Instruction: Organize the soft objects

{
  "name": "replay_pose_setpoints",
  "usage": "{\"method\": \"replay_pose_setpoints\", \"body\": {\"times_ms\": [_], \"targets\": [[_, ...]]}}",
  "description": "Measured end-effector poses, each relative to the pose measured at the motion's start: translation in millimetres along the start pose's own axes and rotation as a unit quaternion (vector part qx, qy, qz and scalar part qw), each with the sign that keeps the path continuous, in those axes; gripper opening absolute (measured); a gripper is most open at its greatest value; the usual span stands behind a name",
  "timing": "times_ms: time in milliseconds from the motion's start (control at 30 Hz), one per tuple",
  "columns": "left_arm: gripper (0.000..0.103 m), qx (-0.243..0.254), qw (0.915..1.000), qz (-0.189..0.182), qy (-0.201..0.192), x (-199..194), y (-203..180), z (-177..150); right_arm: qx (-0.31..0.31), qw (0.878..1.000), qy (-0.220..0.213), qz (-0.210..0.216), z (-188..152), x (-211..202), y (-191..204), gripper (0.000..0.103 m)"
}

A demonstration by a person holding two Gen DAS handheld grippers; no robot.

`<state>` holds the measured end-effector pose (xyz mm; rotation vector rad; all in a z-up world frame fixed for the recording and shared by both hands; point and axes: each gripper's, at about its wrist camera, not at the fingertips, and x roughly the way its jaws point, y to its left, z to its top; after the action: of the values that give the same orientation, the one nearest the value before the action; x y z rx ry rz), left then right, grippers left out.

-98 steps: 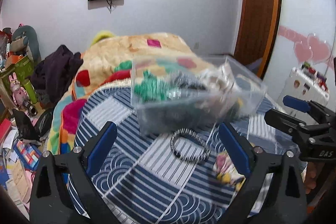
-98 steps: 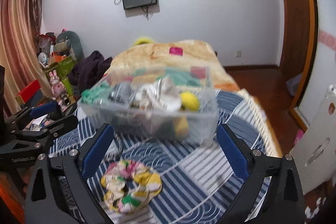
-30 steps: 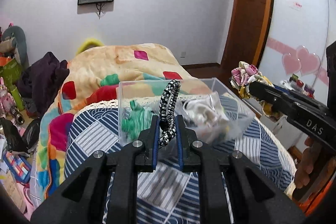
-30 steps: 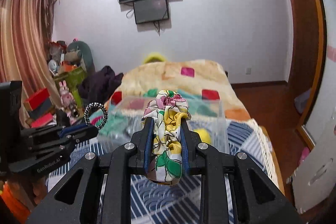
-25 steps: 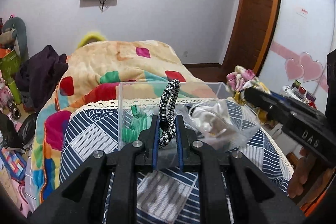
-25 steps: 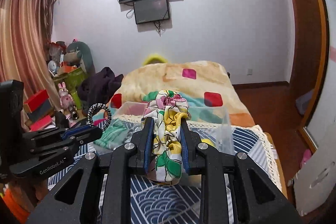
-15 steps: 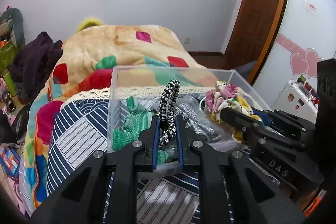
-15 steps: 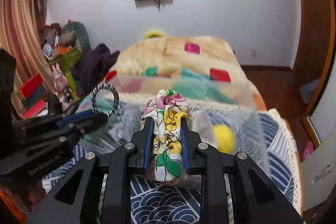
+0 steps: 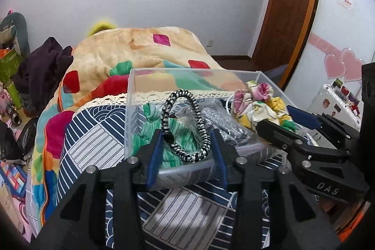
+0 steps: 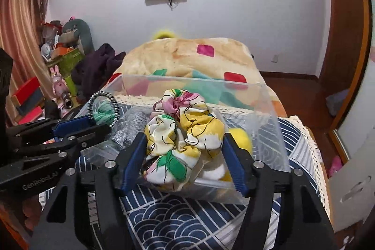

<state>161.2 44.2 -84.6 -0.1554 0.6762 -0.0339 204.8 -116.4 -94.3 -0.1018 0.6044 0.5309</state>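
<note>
A clear plastic bin (image 9: 134, 95) (image 10: 269, 109) stands on the blue patterned bedspread and holds several soft items. My left gripper (image 9: 187, 139) (image 10: 77, 124) is open over the bin's near left part, with the black-and-white braided hair tie (image 9: 185, 125) (image 10: 103, 107) loose between its fingers. My right gripper (image 10: 185, 147) (image 9: 288, 118) is open over the bin's right part, with the floral scrunchie (image 10: 185, 132) (image 9: 257, 104) resting between its fingers. A green knit item (image 9: 173, 132) and a yellow ball (image 10: 241, 137) lie inside the bin.
A colourful orange blanket (image 9: 145, 48) lies behind the bin. Dark clothes (image 9: 39, 69) and cluttered toys (image 10: 63, 48) are at the left. A wooden door (image 9: 288, 4) and a white cabinet (image 10: 351, 170) are at the right.
Both grippers have opened wide over the bin. The hair tie and the scrunchie, pinched tight half a second ago, now sit loose between the spread fingers and lower in the bin.
</note>
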Motion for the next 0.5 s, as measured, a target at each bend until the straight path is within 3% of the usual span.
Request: {"method": "replay_pose_setpoints", "body": {"times_ms": [33,100,333,500], "targets": [[0.057,0.000,1.0000,0.005,-0.006,-4,0,0,0.003,1.000,-0.003,0.004,1,-3,-2,0.066],[0.062,0.006,0.9996,0.015,-0.024,-16,-2,0,0.005,1.000,-0.009,0.005,2,-9,-4,0.069],[0.064,0.021,0.9971,0.021,-0.071,-57,-11,4,0.011,0.998,-0.055,0.006,11,-46,-11,0.072],[0.064,0.031,0.9914,0.026,-0.124,-95,-22,5,0.004,0.996,-0.092,0.002,17,-73,-7,0.073]]}}
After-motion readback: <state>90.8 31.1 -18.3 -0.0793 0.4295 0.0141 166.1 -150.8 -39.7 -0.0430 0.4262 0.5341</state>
